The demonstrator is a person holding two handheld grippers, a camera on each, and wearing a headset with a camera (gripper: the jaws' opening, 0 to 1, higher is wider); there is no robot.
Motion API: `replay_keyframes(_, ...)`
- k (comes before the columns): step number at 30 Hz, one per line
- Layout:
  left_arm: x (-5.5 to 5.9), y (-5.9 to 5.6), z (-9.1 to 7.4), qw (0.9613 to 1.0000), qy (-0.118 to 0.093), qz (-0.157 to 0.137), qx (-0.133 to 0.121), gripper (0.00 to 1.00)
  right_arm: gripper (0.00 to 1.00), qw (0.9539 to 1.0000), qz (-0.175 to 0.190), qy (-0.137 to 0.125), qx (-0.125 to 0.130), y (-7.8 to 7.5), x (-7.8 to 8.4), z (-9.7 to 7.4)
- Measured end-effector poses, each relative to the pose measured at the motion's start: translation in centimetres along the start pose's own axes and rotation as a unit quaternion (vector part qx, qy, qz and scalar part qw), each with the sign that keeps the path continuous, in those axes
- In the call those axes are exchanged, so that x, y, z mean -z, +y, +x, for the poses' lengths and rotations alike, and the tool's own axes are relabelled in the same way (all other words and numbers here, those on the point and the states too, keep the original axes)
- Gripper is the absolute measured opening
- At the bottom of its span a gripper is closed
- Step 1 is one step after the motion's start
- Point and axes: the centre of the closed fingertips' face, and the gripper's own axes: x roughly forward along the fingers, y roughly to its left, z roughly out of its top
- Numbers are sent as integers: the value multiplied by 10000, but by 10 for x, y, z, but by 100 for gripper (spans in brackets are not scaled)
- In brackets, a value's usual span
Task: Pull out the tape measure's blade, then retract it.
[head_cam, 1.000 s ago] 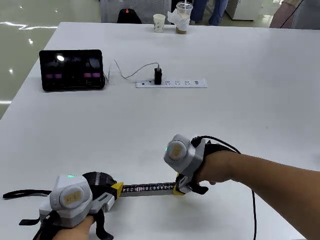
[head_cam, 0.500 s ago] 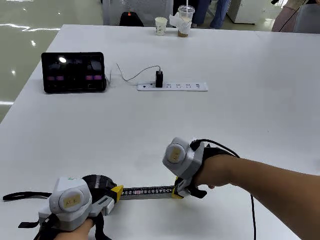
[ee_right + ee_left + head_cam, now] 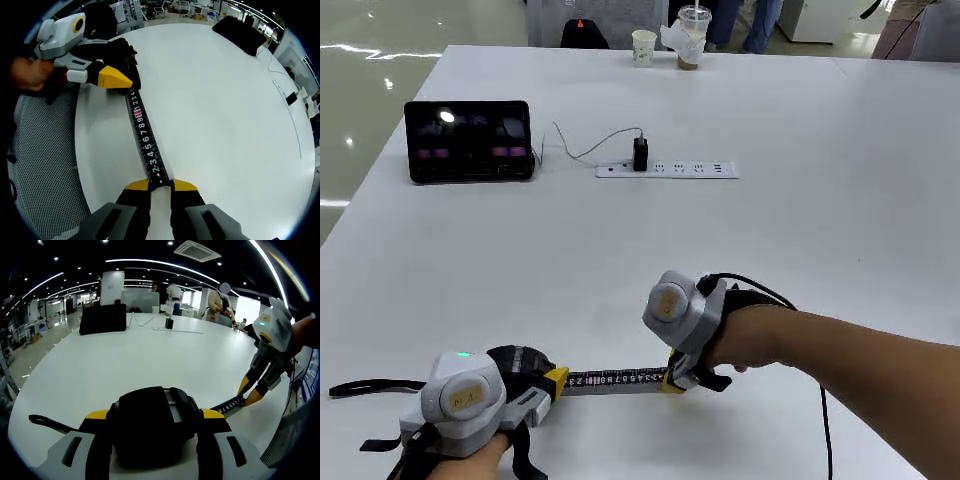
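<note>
The black tape measure case (image 3: 523, 362) lies on the white table (image 3: 620, 250) at the near left, and my left gripper (image 3: 550, 385) is shut on it. In the left gripper view the case (image 3: 152, 420) sits between the yellow-tipped jaws of the left gripper (image 3: 155, 415). A short length of blade (image 3: 615, 379) runs flat along the table to the right. My right gripper (image 3: 672, 381) is shut on the blade's end. In the right gripper view the numbered blade (image 3: 142, 135) runs from the right gripper (image 3: 161, 185) back to the case (image 3: 120, 55).
A black tablet (image 3: 470, 140) stands at the far left. A white power strip (image 3: 665, 169) with a black charger (image 3: 640, 155) lies mid-table. Two cups (image 3: 642, 45) stand at the far edge. The case's black strap (image 3: 365, 388) trails left. The table's near edge is close.
The head view has shifted slightly. Both grippers keep their hold, and the drawn-out length of blade looks about the same.
</note>
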Motion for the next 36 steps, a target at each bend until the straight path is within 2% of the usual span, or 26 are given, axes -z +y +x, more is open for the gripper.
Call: replay_keyframes(36,0,0,0,10000,-6,-64,10,64,11,10000,8,-73,-19,2,-11,4)
